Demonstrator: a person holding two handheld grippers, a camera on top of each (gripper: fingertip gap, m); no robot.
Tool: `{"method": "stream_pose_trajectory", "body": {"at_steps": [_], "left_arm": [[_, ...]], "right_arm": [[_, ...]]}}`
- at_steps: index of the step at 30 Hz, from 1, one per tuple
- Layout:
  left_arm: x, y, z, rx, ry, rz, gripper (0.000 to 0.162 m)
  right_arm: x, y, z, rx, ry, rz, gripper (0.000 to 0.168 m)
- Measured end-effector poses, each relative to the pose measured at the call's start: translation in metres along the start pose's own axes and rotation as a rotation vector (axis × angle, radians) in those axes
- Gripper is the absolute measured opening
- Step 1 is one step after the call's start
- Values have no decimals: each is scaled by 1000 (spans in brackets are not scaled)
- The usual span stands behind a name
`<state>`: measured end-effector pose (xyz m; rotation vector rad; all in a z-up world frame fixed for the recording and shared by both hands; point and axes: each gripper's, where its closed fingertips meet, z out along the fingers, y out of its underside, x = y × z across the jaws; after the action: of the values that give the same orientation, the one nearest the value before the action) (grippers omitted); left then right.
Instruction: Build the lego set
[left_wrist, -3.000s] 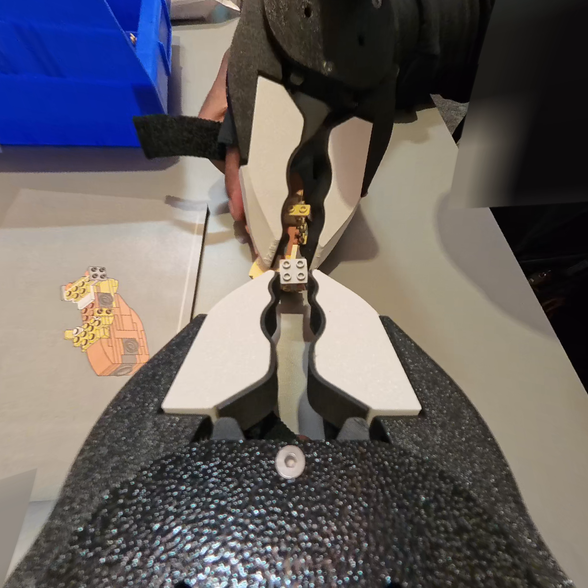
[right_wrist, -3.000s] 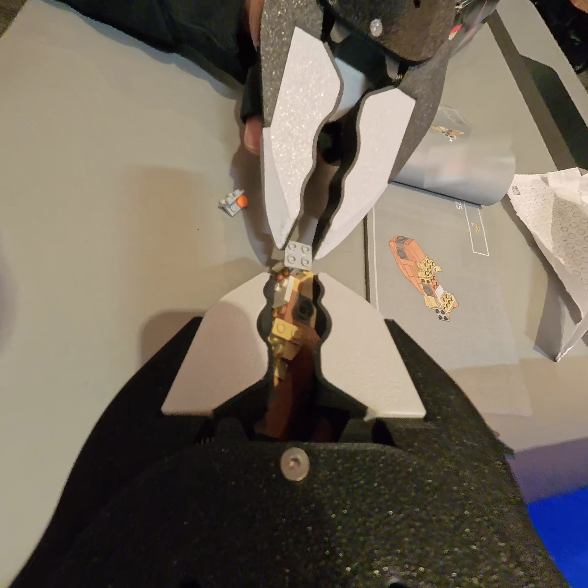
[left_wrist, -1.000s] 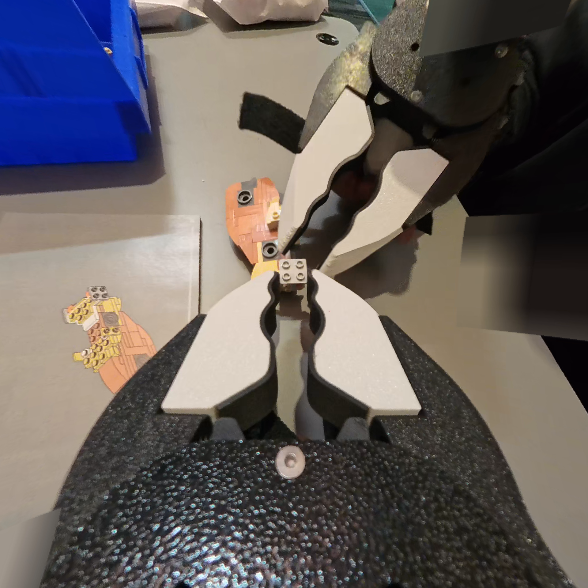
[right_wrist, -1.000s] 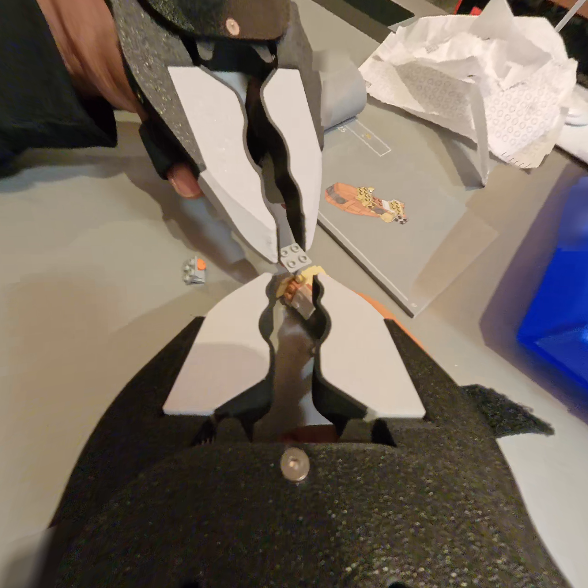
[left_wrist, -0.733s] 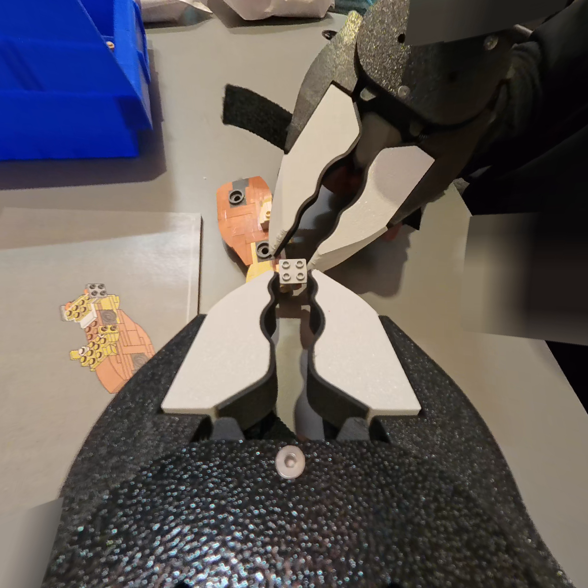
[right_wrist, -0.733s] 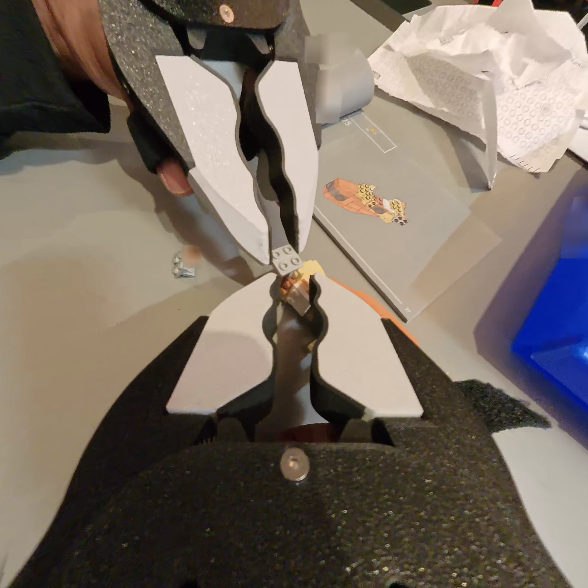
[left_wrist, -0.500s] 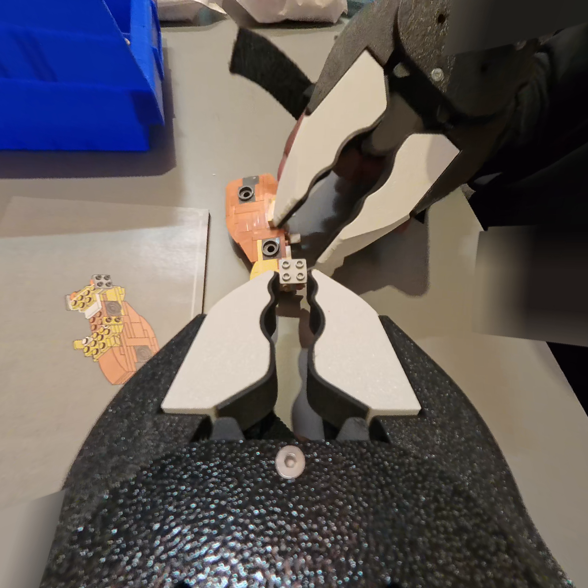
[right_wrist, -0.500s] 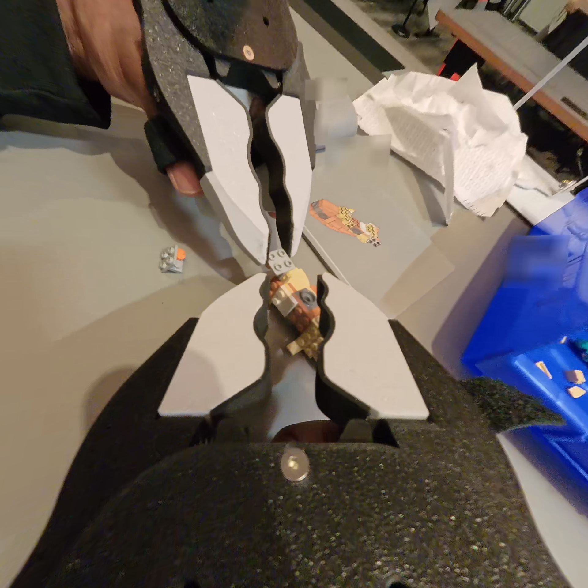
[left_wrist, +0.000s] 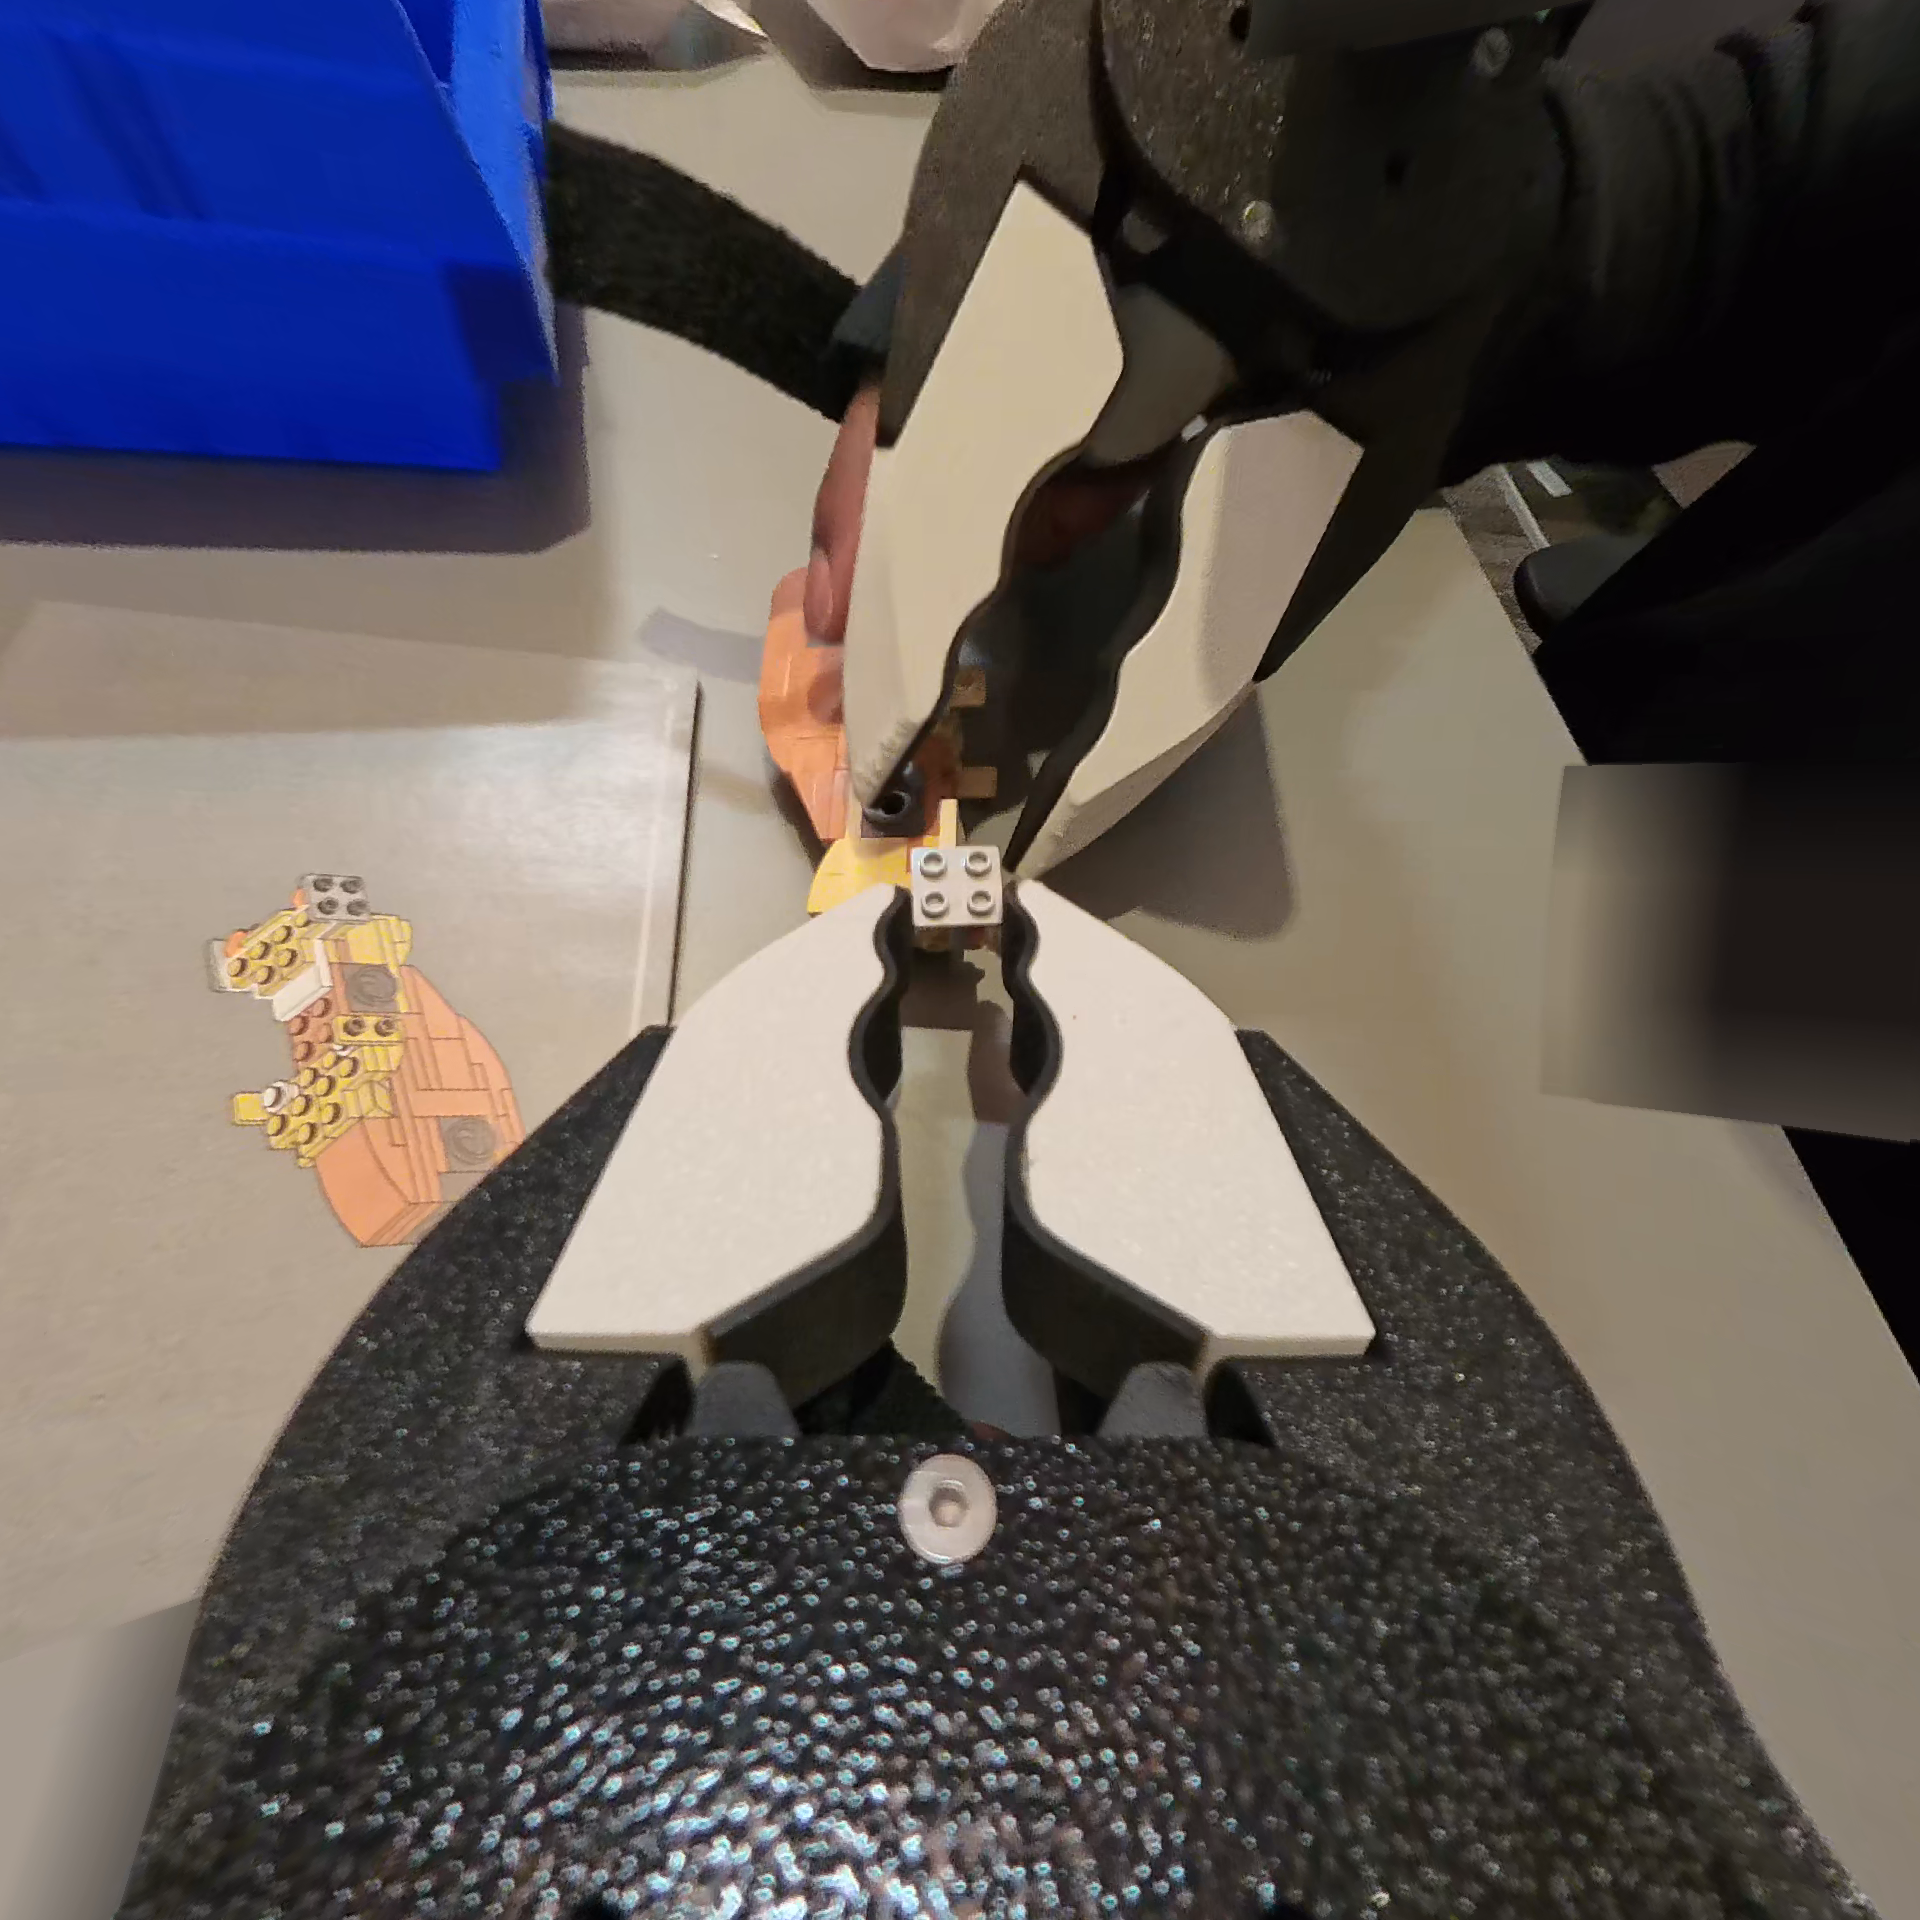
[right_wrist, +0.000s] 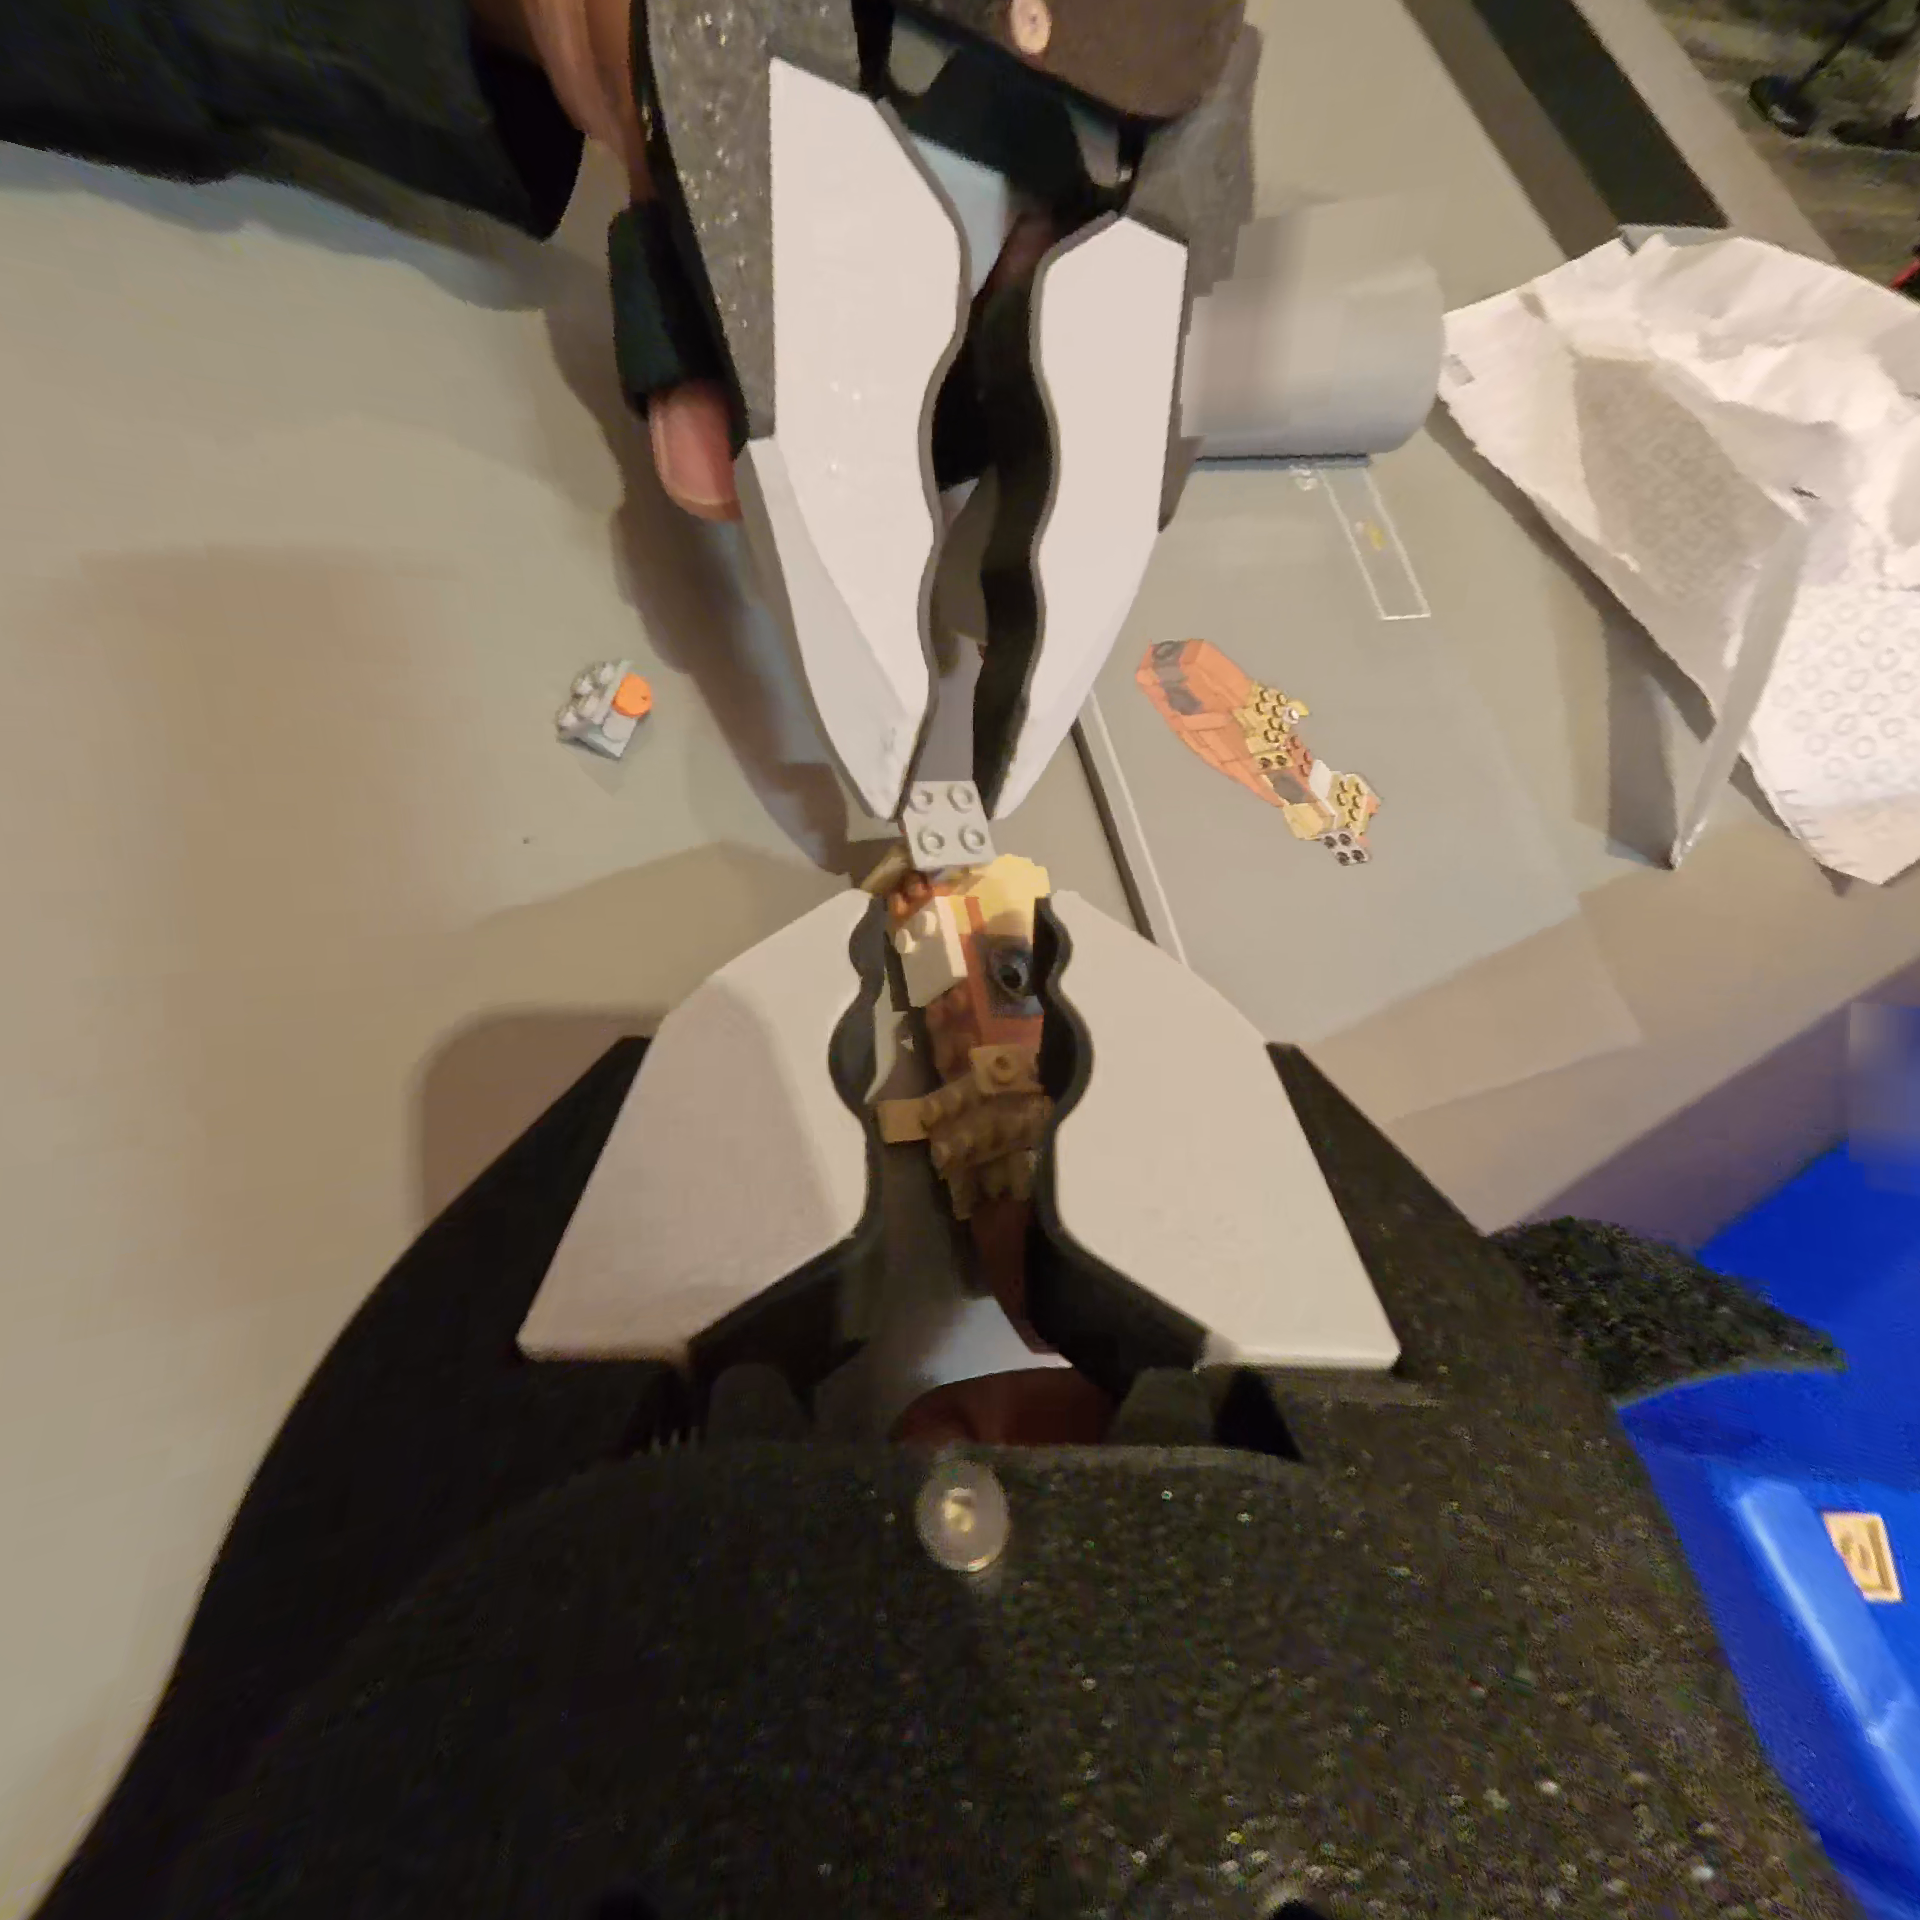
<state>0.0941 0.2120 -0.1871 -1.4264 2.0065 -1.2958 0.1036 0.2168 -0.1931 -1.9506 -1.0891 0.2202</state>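
At the left gripper's tips, dead centre of its view, sits the grey two-by-two plate, pinched between nearly closed fingers, studs facing the camera. At twelve o'clock, touching it, the orange-and-tan model lies lengthwise inside the right gripper, whose partly open fingers clasp it. The instruction sheet lies at nine o'clock.

Orange lego model: mostly hidden behind the right tongs in the left wrist view, its rear lost in shadow between their fingers in the right wrist view. Blue bin: cut off by the frame's far-left edge. Crumpled paper: cropped at the right edge.
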Motion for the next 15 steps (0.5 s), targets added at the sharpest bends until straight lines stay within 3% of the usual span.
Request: {"method": "stream_pose_trajectory", "body": {"at_steps": [15], "left_arm": [[-2,-2,0,2,-4,15,15]], "right_arm": [[-1,-1,5,14,-56,-14,17]]}}
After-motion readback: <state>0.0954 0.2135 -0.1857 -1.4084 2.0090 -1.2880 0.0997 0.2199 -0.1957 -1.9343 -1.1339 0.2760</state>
